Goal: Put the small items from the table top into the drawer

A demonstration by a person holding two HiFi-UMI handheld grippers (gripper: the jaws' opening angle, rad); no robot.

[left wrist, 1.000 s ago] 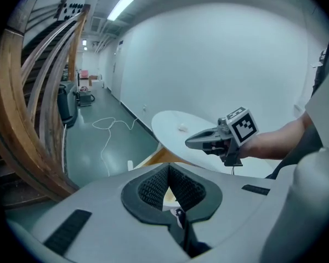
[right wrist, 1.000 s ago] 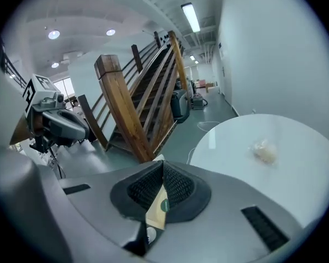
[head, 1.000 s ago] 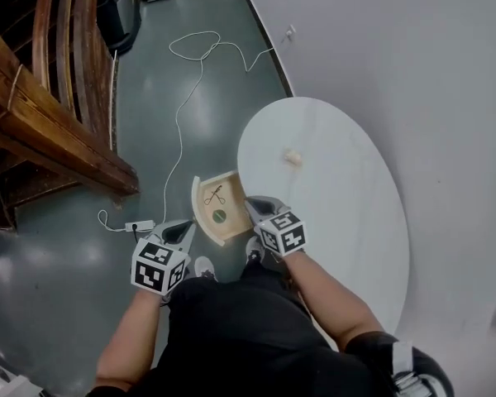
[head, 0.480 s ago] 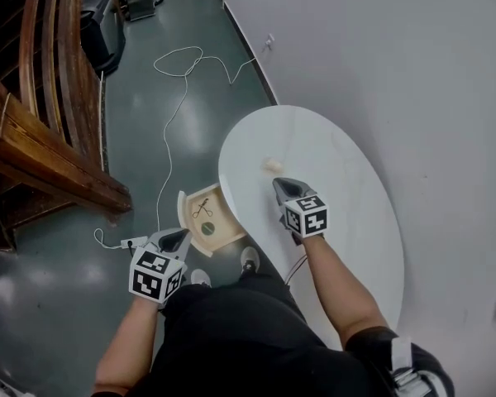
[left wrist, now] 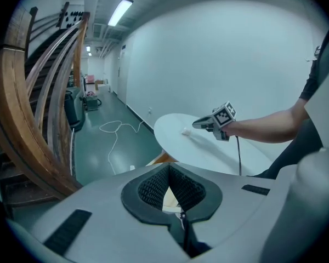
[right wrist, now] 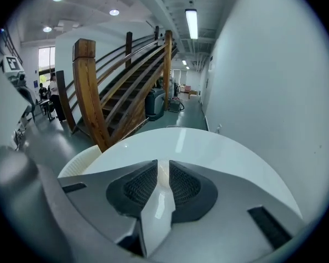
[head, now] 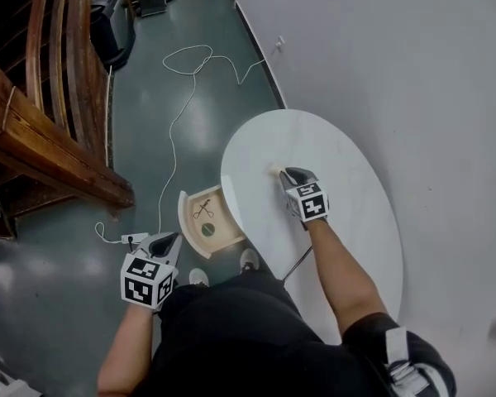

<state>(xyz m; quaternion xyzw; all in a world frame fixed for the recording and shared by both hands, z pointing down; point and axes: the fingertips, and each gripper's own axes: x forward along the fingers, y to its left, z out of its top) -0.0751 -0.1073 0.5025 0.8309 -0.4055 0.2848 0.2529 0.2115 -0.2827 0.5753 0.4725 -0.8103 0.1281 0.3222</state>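
Note:
A small cream item [head: 275, 169] lies on the white oval table [head: 347, 213], toward its far left. My right gripper [head: 291, 174] sits just right of it, tips almost at the item. Its jaws have just been opening and stand a narrow gap apart [right wrist: 163, 166], with the cream item showing through the gap, not pressed. From the left gripper view the item [left wrist: 185, 131] lies just ahead of the right gripper [left wrist: 197, 125]. The wooden drawer [head: 190, 222] stands pulled out with small scissors [head: 203, 210] and a green round piece [head: 208, 229] inside. My left gripper [head: 163, 241] hangs shut beside the drawer, empty.
A white cable [head: 182, 98] snakes over the green floor to a power strip [head: 134, 239] left of the drawer. A wooden staircase [head: 41, 131] fills the left side. A white wall [head: 413, 73] runs behind the table. The person's shoes [head: 248, 260] stand by the table's edge.
My right gripper has travelled from the drawer's edge out over the table to the cream item, and its jaws have parted slightly. The left gripper has stayed by the drawer.

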